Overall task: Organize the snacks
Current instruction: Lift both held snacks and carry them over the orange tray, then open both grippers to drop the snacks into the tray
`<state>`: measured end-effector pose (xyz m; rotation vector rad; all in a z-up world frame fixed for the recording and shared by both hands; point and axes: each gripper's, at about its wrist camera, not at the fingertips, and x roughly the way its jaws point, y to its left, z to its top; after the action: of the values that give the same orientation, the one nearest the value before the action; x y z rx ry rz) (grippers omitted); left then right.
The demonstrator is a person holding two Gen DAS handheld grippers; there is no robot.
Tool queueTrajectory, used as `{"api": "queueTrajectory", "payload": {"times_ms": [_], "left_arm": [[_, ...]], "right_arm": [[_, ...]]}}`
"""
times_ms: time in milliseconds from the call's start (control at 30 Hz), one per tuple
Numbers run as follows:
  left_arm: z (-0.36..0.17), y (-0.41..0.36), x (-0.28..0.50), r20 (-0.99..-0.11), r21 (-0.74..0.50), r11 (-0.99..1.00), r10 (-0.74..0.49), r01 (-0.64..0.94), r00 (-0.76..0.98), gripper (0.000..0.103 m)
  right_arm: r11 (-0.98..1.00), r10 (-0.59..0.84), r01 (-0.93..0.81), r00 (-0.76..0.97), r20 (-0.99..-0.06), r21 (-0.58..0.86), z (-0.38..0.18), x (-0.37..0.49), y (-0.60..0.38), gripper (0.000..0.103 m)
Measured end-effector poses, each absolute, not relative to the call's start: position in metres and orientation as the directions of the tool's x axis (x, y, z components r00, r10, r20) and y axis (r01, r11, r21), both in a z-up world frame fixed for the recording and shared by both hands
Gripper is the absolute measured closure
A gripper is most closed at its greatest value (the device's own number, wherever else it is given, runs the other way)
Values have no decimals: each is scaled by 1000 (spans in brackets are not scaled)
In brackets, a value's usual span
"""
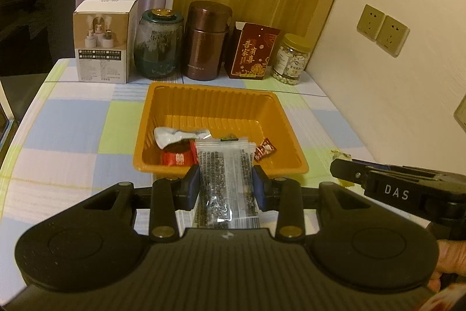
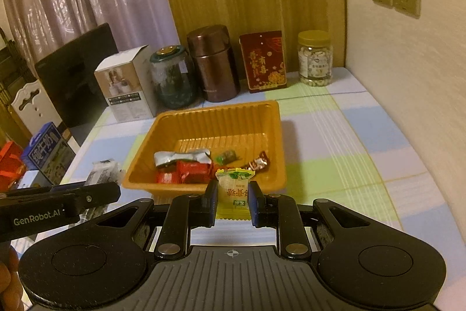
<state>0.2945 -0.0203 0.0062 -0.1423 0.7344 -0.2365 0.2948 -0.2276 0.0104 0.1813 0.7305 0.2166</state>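
An orange plastic tray [image 1: 217, 98] [image 2: 221, 114] sits mid-table and holds several wrapped snacks: a silver wrapper [image 1: 177, 136] [image 2: 180, 157], red packets [image 1: 176, 156] [image 2: 186, 175], a small green sweet [image 2: 226, 157] and a brown-red candy [image 1: 264, 151] [image 2: 257, 163]. My left gripper [image 1: 225, 187] is shut on a clear packet of dark seeds [image 1: 225, 177], held just before the tray's near rim. My right gripper [image 2: 233, 198] is shut on a small yellow-green candy packet [image 2: 234, 190], also at the near rim. Each gripper shows at the edge of the other's view.
Along the back stand a white box [image 1: 103, 41], a dark glass jar [image 1: 158, 44], a brown canister [image 1: 206, 41], a red box [image 1: 252, 50] and a jar of pale nuts [image 1: 291, 60]. A wall runs on the right. Boxes [image 2: 49, 153] lie past the table's left edge.
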Motion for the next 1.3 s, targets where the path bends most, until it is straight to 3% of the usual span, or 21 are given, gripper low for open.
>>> {"api": "queueTrajectory", "payload": {"times_ms": [1300], "left_arm": [[-47,-27,439,-723,-191,969,-247,157,645,69]], "right_arm": [[945,301,-99,638,-709,312,-41,432,-224,81]]}}
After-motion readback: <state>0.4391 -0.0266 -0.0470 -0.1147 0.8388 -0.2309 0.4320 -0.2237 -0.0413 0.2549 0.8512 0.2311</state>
